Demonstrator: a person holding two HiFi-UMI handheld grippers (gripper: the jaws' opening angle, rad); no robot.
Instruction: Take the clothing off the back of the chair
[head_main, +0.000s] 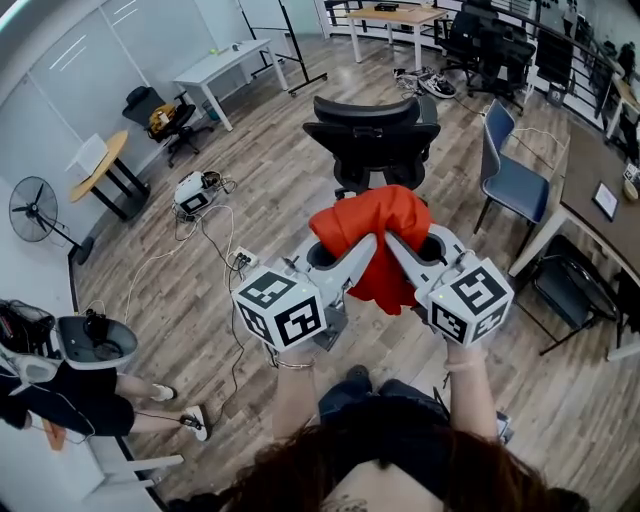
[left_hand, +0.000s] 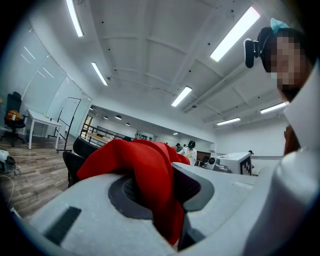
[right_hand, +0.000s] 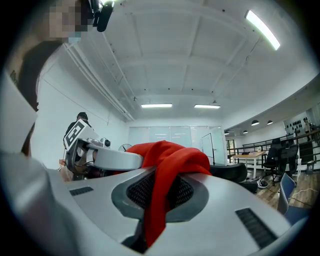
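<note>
Clothing (head_main: 373, 215): red, bunched, chair (head_main: 375, 135) at its 12 o'clock | left gripper (head_main: 366, 247): pinching clothing from 7 o'clock | right gripper (head_main: 398, 250): pinching clothing from 5 o'clock

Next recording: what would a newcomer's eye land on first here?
The red garment stands out, bunched at the centre of the head view and clamped in the jaws of both the left gripper and the right gripper. Directly beyond it on the wooden floor stands the black office chair.
</note>
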